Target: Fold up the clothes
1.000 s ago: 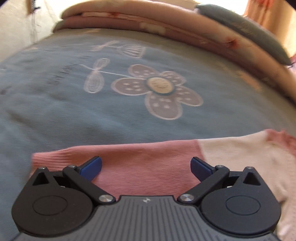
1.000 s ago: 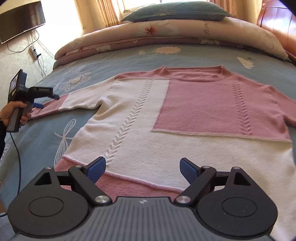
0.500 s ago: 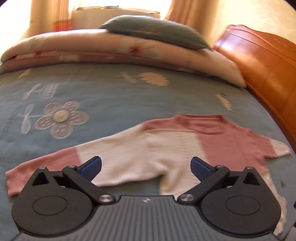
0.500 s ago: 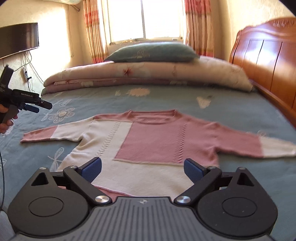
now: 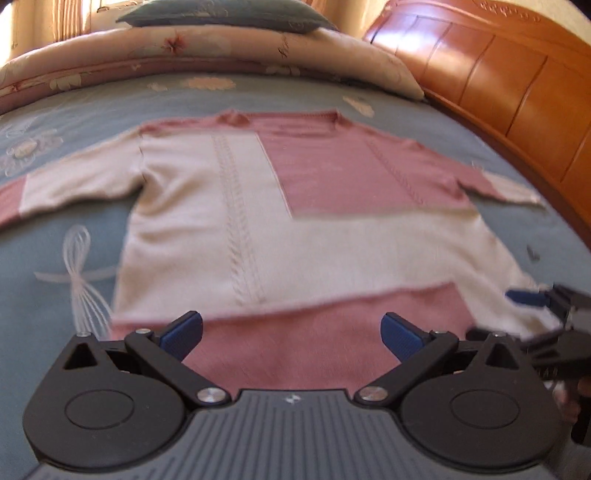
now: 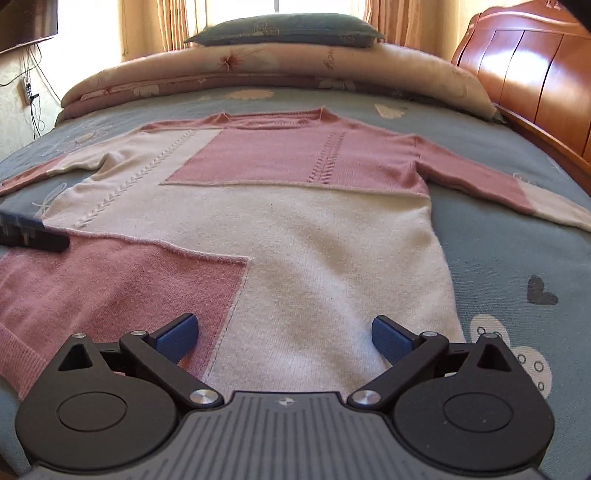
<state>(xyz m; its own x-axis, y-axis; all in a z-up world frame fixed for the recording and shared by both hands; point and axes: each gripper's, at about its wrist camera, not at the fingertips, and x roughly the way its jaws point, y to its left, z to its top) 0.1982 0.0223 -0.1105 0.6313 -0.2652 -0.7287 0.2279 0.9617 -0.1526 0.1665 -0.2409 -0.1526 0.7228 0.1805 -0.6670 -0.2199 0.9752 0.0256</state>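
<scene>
A pink and cream knitted sweater (image 5: 240,236) lies flat, front up, on the bed with both sleeves spread out. My left gripper (image 5: 291,332) hovers open over the pink hem band near the bottom left, with nothing pinched. In the right wrist view the sweater (image 6: 314,236) fills the middle. My right gripper (image 6: 284,334) hangs over the cream part of the hem; its jaws are opening and no cloth is between them. Each gripper shows at the edge of the other's view: the right gripper (image 5: 532,299) and the left gripper (image 6: 37,236).
The blue flower-print bedsheet (image 6: 517,258) surrounds the sweater. A folded quilt (image 6: 277,70) with a grey-green pillow (image 6: 288,29) lies at the far end. A wooden headboard (image 6: 535,81) runs along the right side. A hand (image 5: 576,402) holds the right gripper's handle.
The left gripper swung from the left sleeve cuff across to the sweater's hem. The right gripper pulled back, then came down close over the hem, its jaws a little wider.
</scene>
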